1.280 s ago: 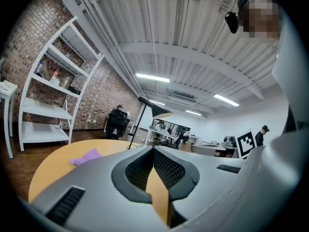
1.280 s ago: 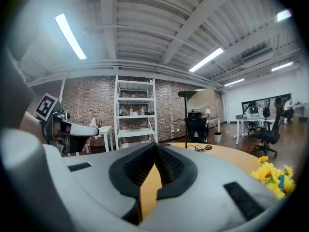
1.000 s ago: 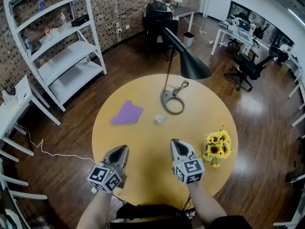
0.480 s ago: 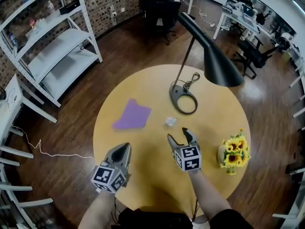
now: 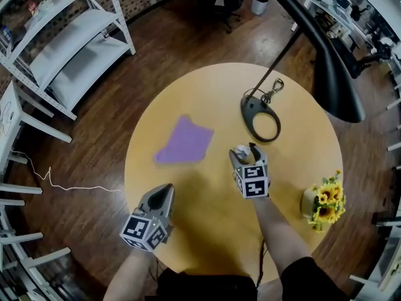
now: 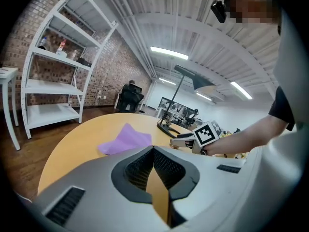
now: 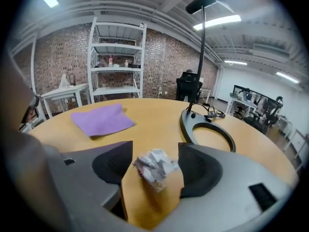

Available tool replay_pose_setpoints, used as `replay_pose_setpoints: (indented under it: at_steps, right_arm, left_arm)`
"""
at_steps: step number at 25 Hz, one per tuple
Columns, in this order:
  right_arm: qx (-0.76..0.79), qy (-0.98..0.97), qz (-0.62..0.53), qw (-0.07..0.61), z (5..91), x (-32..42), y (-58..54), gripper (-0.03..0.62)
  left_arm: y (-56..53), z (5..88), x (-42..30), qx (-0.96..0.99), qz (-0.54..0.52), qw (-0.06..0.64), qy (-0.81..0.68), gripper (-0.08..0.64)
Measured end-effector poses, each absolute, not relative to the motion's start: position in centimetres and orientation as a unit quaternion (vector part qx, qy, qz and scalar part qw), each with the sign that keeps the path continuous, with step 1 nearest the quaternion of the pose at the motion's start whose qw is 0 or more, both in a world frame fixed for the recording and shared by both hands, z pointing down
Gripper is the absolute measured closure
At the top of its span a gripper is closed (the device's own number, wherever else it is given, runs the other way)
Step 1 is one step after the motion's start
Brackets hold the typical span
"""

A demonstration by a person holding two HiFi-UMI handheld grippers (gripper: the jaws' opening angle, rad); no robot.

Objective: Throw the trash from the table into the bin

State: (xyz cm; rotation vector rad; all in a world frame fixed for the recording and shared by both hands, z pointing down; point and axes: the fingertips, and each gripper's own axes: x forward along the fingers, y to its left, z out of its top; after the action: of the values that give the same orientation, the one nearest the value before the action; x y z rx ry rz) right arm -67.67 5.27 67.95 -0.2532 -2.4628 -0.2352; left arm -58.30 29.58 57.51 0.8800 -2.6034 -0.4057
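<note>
**Paper ball framed between open jaws, not yet pinched**

Crumpled white paper (image 7: 154,167) lies on the round yellow worktop (image 5: 207,231), just in front of the lamp base (image 5: 261,118) and well apart from the purple cloth (image 5: 186,141) to its left. It is the only scrap here that reads plainly as trash, which is likely why the right tool (image 5: 245,154) is set over it. Its jaws have just been opening and now stand wide, one either side of the ball. In the right gripper view there is a gap between each pad and the paper, so nothing is gripped yet. The tool tilts nose-down toward the worktop, a sensible pitch for closing on something that small and low.

The left tool (image 5: 164,192) is shut with nothing between its jaws. It hangs near the worktop's near edge, apart from the action, probably kept back so that it does not crowd the right arm.

The step in hand looks like the grasp itself: close on the paper, then lift. The ball is light and springy, so a shallow pinch could let it squirt out forward toward the lamp base. The black lampshade (image 5: 329,61) overhangs to the right, and the sunflowers (image 5: 327,199) stand at the worktop's edge, so a lift straight up looks safest. A small pale bin (image 5: 258,4) seems to stand on the floor well beyond the worktop.
</note>
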Motion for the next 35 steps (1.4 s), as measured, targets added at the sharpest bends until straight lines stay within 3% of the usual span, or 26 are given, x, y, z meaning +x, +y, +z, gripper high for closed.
replay_pose_setpoints:
  at_steps: [8, 19, 27, 35]
  right_arm:
    - [-0.079, -0.926, -0.062, 0.363, 70.2, -68.3, 4.8, 0.279]
    - [-0.106, -0.891, -0.093, 0.431, 71.4, -64.3, 5.8, 0.368]
    - [-0.082, -0.934, -0.068, 0.340, 64.4, -60.7, 6.1, 0.370]
    - [-0.032, -0.971, -0.017, 0.235, 57.0, -51.7, 1.2, 0.370]
  left_arm:
    - [30.9, 59.3, -57.5, 0.303, -0.166, 0.201, -0.917, 0.560]
    - [31.1, 57.6, -55.3, 0.324, -0.166, 0.188, -0.912, 0.560]
    - [29.2, 53.6, -55.2, 0.370, -0.139, 0.153, -0.906, 0.560]
    - [18.5, 51.4, -51.1, 0.477, -0.108, 0.125, -0.863, 0.560]
